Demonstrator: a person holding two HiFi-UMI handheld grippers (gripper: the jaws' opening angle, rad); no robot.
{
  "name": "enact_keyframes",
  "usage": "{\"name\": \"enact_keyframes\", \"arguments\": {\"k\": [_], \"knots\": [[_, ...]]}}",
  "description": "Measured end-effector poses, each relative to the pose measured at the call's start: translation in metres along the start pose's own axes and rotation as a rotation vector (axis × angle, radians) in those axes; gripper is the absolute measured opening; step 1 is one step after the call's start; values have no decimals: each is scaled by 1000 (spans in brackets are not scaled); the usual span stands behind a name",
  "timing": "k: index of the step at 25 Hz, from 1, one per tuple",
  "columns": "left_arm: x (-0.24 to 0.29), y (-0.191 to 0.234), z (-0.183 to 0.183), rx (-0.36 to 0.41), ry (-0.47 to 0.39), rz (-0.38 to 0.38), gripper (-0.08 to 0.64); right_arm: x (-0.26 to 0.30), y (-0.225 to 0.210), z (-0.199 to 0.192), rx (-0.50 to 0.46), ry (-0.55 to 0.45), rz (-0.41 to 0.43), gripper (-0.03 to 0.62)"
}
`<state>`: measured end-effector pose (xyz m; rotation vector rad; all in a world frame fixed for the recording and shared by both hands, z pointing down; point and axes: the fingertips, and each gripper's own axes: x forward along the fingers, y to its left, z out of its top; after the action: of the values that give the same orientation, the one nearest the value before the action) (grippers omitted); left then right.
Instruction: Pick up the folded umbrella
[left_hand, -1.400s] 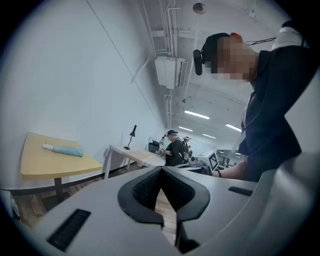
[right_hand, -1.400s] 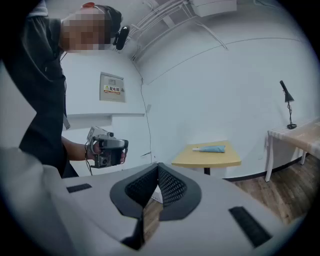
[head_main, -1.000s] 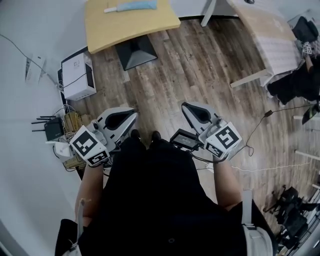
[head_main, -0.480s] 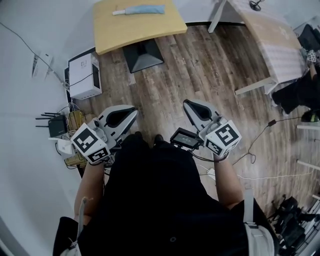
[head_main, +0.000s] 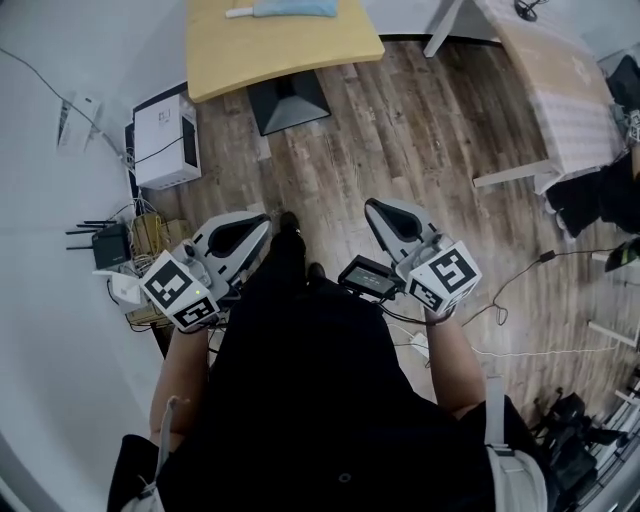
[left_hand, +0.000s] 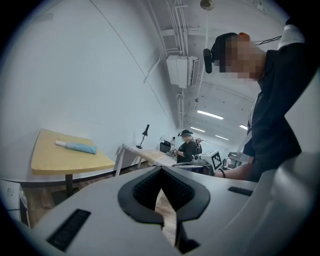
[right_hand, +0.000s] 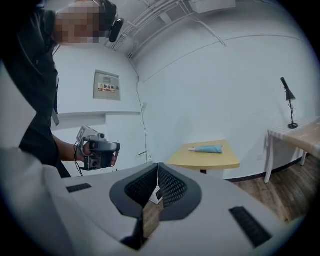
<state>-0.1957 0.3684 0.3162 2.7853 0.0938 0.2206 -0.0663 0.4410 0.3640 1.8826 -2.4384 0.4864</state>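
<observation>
Left gripper (head_main: 262, 228) and right gripper (head_main: 378, 212) are held at the waist, either side of the body, pointing ahead and roughly level. Both sets of jaws are clenched with nothing between them (each gripper view confirms). The umbrella (head_main: 285, 8) lies on the far yellow desk (head_main: 280, 48), well apart from both. Since the earlier frames, one shoe (head_main: 288, 222) has stepped forward between the grippers and the desk sits nearer.

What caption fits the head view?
Left gripper and right gripper shut, empty; folded umbrella lies on yellow table ahead.
</observation>
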Motion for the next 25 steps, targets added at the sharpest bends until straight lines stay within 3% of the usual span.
{"name": "enact_keyframes", "arguments": {"k": [4,12,19,25], "knots": [[16,24,10,0,-1,-31,11,20,-20,14,-9,11,-18,18],[38,113,58,0,-48,-24,11,79,-59,68,-48,-15,-52,18],[58,170,100,-9,-87,-133,11,137,-96,106,-24,-58,-88,18],[75,214,111,-9,-116,-148,11,177,-126,116,-24,-55,-98,18]]}}
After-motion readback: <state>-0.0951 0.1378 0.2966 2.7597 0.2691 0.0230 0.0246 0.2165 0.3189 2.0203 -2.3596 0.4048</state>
